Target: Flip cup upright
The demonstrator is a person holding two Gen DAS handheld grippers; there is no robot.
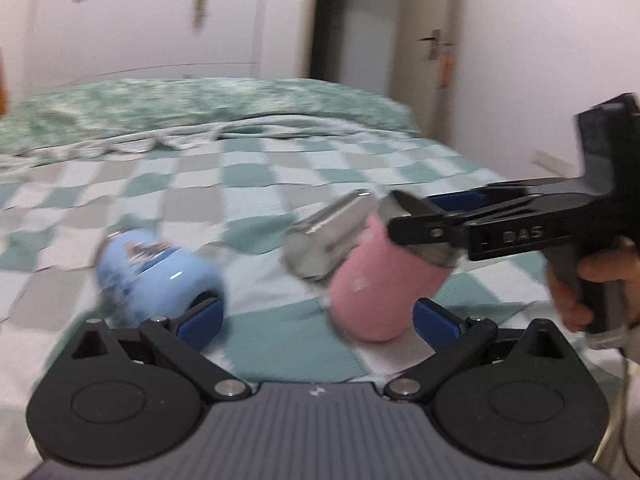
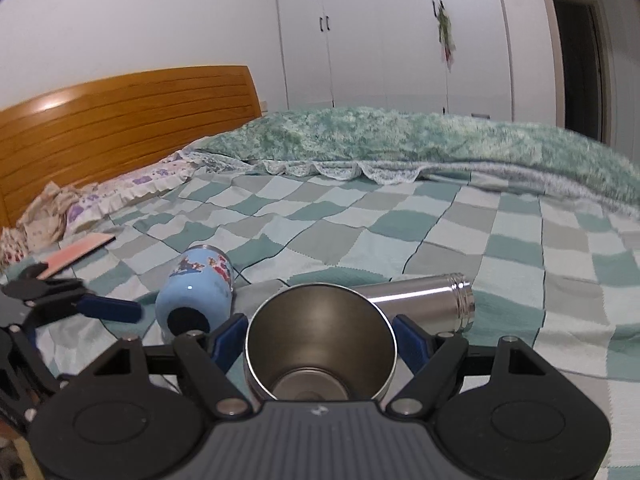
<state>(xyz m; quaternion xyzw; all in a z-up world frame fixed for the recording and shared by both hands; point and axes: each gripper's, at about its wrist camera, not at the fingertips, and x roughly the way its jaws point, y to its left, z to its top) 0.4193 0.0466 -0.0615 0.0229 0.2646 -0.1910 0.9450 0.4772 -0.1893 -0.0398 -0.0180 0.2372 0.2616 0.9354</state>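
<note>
Your right gripper [image 1: 416, 232] has its 2 blue pads closed on the pink cup [image 1: 380, 280], gripping at the steel rim end. In the left wrist view the cup is tilted, rim up toward the gripper and base down toward the checked bedspread [image 1: 280, 172]; that frame is motion-blurred, so I cannot say for certain whether the base touches the cloth or hangs just above it. The right wrist view looks straight into the cup's open steel mouth [image 2: 320, 344], held between the right gripper's pads [image 2: 230, 338], which confirms the hold.

Your left gripper [image 1: 316, 320] stands wide apart and holds nothing. Its left pad [image 1: 200, 320] sits just beside the blue cup [image 1: 160, 272], which lies on its side on the bedspread. A steel flask [image 2: 420, 300] also lies on its side, behind the pink cup.

Assessment: 1 cup is gripped and, by my judgement, partway through its turn. It is not yet standing on its base, and it is not released. Remaining for this cup: bring it fully vertical, seat the base on the soft cloth, open the pads. The blue cup is not upright either, should the task extend to it.

Risk noted: the bedspread is soft and creased, so a cup set down off-level may topple.
</note>
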